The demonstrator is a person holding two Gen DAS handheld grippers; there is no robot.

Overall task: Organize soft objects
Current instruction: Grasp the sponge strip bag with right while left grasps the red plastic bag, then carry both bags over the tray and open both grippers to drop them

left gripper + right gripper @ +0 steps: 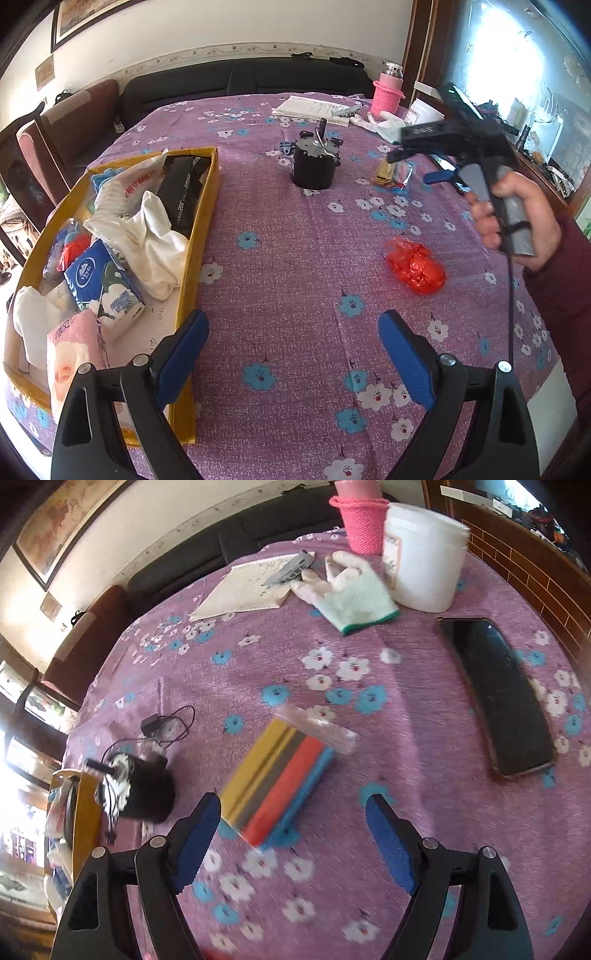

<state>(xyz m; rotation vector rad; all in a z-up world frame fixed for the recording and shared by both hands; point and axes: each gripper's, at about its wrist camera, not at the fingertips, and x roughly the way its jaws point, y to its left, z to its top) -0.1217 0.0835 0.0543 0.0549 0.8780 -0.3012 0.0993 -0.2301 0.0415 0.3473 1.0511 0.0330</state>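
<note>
Partly blurred, the sponge pack [282, 779] lies before the spread right gripper [293, 818].

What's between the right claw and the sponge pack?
Nothing: right wrist view shows only bare floral tablecloth between the open right claw and the sponge pack.

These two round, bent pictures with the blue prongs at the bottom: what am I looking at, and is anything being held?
No robot: a person holds two hand grippers, each with a camera looking along its blue fingers. The left gripper sees the cardboard box of tissue packs and cloths, a red bag and the right gripper in a hand. The right gripper's own view shows a pack of coloured cloths, a glove and a phone. Both grippers are open, holding nothing.
</note>
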